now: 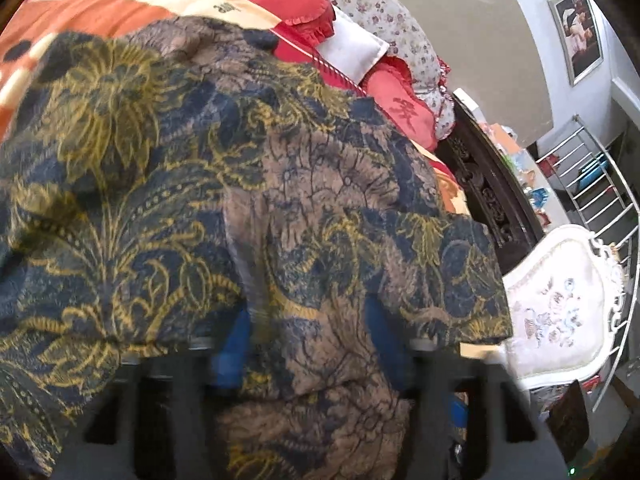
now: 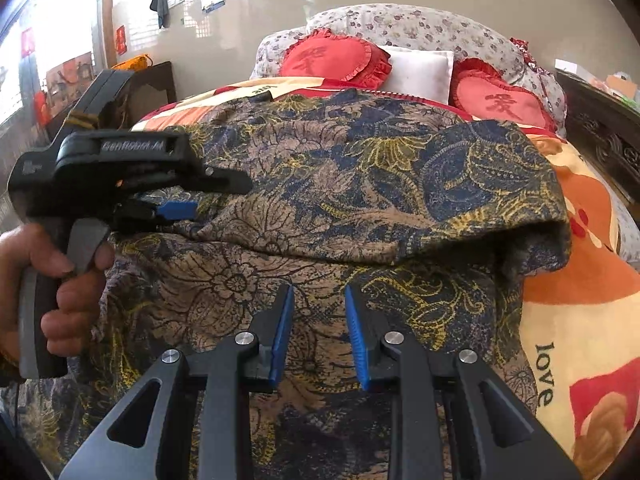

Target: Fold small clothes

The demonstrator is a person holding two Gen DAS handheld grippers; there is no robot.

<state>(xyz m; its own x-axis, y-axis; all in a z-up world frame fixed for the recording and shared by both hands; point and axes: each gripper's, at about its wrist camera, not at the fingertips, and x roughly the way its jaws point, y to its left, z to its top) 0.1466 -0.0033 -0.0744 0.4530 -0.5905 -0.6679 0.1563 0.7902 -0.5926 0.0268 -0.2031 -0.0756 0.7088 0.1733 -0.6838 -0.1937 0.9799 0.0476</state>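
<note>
We see the patterned garment spread across the bed's orange blanket, reaching towards the head end, just short of the red heart cushions. Its upper layer is folded over the lower one. Our left gripper comes in from the left edge and clamps a fold of that cloth. Our right gripper hovers over the garment's near part, fingers apart, gripping nothing.
</note>
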